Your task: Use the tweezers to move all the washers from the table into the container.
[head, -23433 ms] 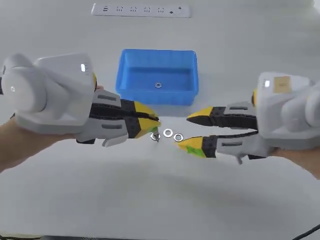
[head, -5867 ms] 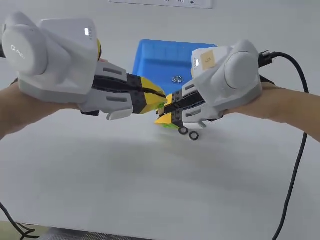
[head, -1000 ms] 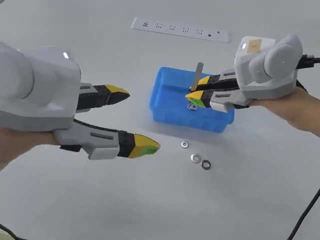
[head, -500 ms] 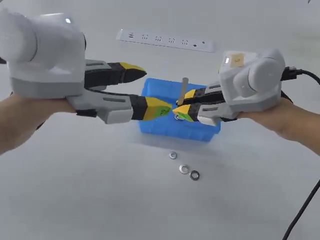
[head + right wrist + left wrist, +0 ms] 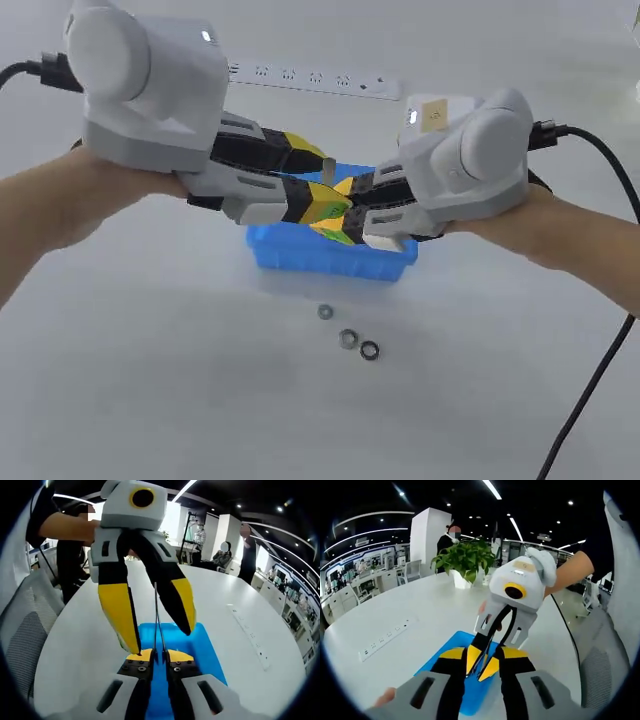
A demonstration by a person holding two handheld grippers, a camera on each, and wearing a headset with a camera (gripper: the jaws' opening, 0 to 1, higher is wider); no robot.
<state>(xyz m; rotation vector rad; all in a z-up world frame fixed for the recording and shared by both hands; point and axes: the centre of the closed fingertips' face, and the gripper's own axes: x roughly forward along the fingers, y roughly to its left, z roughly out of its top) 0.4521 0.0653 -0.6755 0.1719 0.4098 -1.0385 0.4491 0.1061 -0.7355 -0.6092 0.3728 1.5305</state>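
Observation:
Three washers [image 5: 347, 338] lie in a loose row on the white table, in front of the blue container [image 5: 300, 255]. Above the container my right gripper [image 5: 337, 226] is shut on the thin metal tweezers [image 5: 156, 615], whose grey end [image 5: 330, 170] sticks up. My left gripper [image 5: 325, 182] faces it tip to tip and stands open, its yellow fingers [image 5: 120, 610] on either side of the tweezers. In the left gripper view the right gripper [image 5: 481, 664] sits between my left gripper's open jaws. The grippers hide the inside of the container.
A white power strip [image 5: 310, 80] lies behind the container. A black cable [image 5: 590, 390] trails off the right gripper toward the table's near right. Bare table surrounds the washers. A potted plant [image 5: 462, 560] and people stand far off.
My left gripper has swung right and closed in on the right gripper, so its open jaws now straddle the tweezers. The right gripper stays shut over the container. The washers have not moved.

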